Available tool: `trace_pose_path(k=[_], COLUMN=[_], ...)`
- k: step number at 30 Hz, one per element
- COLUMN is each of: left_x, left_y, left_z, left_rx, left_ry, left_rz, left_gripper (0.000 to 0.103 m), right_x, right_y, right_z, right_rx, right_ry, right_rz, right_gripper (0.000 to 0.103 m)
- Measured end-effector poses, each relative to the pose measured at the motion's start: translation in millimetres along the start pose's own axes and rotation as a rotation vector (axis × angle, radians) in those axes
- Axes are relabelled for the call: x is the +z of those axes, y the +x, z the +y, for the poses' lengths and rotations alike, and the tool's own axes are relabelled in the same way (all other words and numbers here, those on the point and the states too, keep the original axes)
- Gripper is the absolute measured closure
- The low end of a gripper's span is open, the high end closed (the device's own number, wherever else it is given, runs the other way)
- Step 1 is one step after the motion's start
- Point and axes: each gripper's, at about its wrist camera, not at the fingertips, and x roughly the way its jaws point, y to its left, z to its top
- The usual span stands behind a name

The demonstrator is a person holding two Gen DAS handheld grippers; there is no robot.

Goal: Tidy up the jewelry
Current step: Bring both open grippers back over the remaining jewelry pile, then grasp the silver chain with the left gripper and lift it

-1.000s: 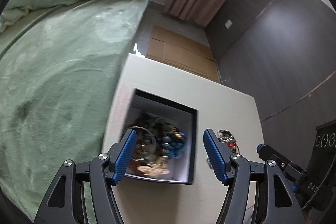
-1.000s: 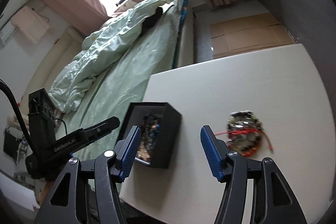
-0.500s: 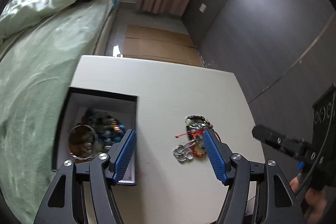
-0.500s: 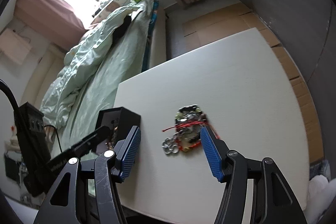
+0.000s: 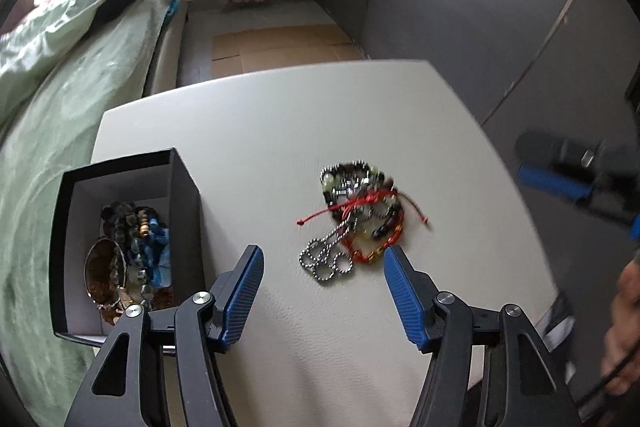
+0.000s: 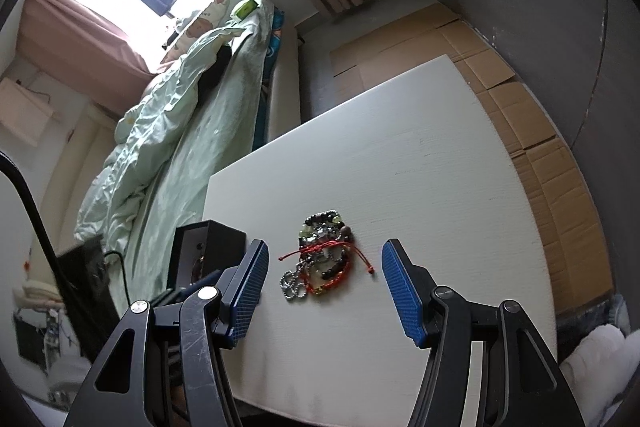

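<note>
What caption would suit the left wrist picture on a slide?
Open left gripper hovers over a white table, facing a tangled jewelry pile beside a black box already holding beads.

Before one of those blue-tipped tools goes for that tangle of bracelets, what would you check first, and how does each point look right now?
1. Left gripper jaws spread wide with nothing between them: ok.
2. Right gripper jaws equally wide and empty: ok.
3. Jewelry pile lies in the open on the white table, apart from the black box: ok.
4. Pieces separable: not ok; the red cord, ball chain and bead bracelets overlap in one knot.
5. Box open, with room on top of the beads already inside: ok.
6. Both grippers point at the same pile, so they may collide: cannot tell which goes first.
</note>
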Motion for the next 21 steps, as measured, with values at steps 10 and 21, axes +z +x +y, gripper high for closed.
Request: trace_pose_path(k=[10,21], left_x=[-5,-6], left_y=[27,38], left_z=[-13,-5], left_rx=[0.077,0.064], left_ry=[0.136,0.171], left_rz=[0.039,0.055], left_gripper=[0.040,0.063], right_x=[1,-1], right_y=[0,12], right_z=[-6,-4], right_rx=[-0.009,-0.053], right_ry=[-0.003,-0.041], right_rz=[0.010,0.056], right_gripper=[0.043,0.043])
